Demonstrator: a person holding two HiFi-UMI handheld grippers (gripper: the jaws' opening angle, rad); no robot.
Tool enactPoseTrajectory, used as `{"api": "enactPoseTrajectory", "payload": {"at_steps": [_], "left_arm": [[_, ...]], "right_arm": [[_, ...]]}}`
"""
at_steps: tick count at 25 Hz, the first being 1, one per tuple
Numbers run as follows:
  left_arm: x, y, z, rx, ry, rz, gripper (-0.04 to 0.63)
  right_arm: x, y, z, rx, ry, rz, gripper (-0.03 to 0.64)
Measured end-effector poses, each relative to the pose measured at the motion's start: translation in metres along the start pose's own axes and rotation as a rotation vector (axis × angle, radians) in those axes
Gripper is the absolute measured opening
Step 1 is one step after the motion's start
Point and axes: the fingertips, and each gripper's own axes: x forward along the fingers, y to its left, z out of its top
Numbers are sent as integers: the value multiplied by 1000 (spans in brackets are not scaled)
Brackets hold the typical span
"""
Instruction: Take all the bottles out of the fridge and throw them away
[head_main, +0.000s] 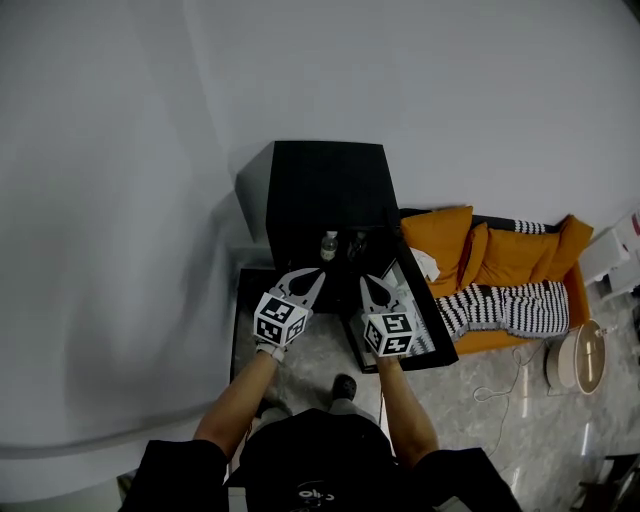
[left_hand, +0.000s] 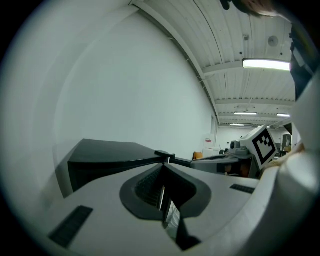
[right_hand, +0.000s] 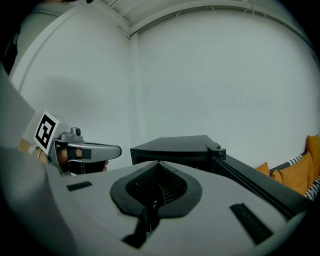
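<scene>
Jaws of the left gripper (left_hand: 165, 161) are pressed together, with nothing between them. Jaws of the right gripper (right_hand: 159, 163) are likewise closed tip to tip and empty. Both grippers are held side by side, a little apart, pointing toward the open front of the black fridge (head_main: 325, 185), tips near its opening. One clear bottle (head_main: 329, 245) stands upright inside the fridge, near the front and ahead of the left gripper. The fridge door (head_main: 425, 320) is swung open to the right. Beyond the door is an orange sofa (head_main: 520, 255) with a striped cloth (head_main: 500, 308) on it.
</scene>
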Motion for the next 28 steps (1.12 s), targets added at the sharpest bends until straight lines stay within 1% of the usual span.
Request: {"api": "enactPoseTrajectory", "payload": {"at_steps": [9,19,23,28], "left_arm": [[-3,4,3,1,-8,10,6],[6,24,-10,3,3,17,6],[15,38,-24,3,10,18,6],[24,51,-53,-7,19,23,6]], "right_arm": [[10,8,2,-21,1,25,8],[52,5,-11,-62,37,60,9],[77,-3,-24,-72,43,66,8],[102,-11,-50,-82,58,65,8]]}}
